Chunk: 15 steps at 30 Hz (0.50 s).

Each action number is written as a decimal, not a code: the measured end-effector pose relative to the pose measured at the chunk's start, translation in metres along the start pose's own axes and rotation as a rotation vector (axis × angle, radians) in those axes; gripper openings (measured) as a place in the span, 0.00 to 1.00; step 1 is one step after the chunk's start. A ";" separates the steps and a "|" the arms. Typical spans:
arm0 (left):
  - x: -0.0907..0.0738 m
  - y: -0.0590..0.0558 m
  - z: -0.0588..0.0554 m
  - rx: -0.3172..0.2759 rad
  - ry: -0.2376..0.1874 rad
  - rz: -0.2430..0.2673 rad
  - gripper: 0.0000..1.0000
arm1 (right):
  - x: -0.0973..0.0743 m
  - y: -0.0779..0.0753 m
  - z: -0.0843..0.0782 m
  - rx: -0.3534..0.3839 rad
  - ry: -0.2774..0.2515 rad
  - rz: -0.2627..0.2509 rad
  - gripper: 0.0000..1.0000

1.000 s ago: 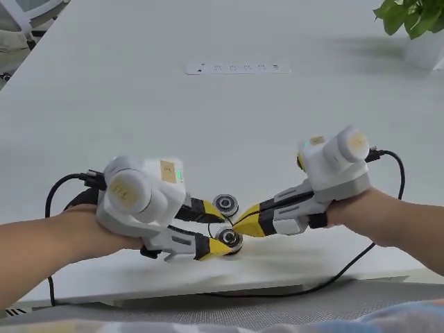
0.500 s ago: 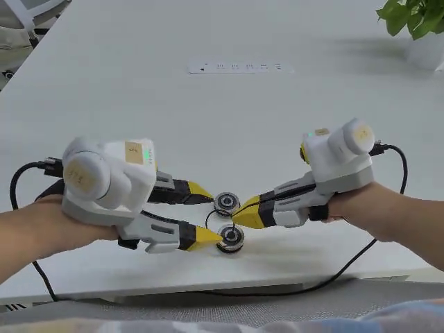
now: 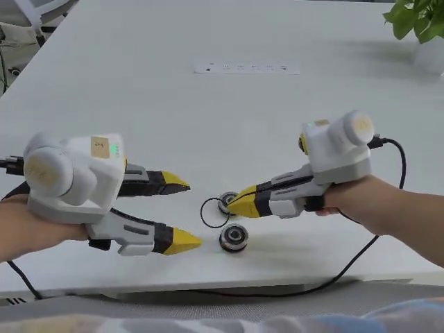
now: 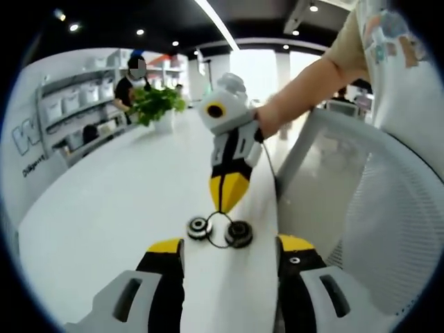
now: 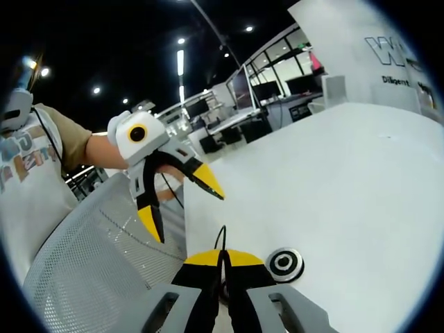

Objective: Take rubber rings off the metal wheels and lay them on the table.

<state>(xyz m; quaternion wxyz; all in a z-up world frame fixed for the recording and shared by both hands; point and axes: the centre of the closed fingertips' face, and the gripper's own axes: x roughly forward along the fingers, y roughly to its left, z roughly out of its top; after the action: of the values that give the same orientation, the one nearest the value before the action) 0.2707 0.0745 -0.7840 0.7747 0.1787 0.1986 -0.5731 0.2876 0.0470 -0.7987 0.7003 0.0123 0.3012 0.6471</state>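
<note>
- One ring hangs pinched in the right tongs, by the table front edge.
- Left tongs gape wide, closest to the near wheel.

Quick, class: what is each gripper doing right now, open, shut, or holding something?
Left gripper: open, holding nothing.
Right gripper: shut on the rubber ring.

Rubber ring — in right hand-held gripper
</note>
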 end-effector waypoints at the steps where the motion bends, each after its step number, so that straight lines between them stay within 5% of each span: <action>1: -0.001 0.000 -0.001 -0.002 0.000 0.001 0.56 | 0.001 0.000 0.000 -0.001 0.001 0.002 0.00; 15: -0.015 0.003 -0.014 -0.055 -0.008 0.039 0.68 | 0.021 0.003 -0.001 -0.015 0.037 0.023 0.00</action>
<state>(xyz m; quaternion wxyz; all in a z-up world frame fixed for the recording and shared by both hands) 0.2680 0.0950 -0.7881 0.7910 0.1586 0.2078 -0.5531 0.2846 0.0664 -0.8066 0.6870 -0.0014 0.3093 0.6576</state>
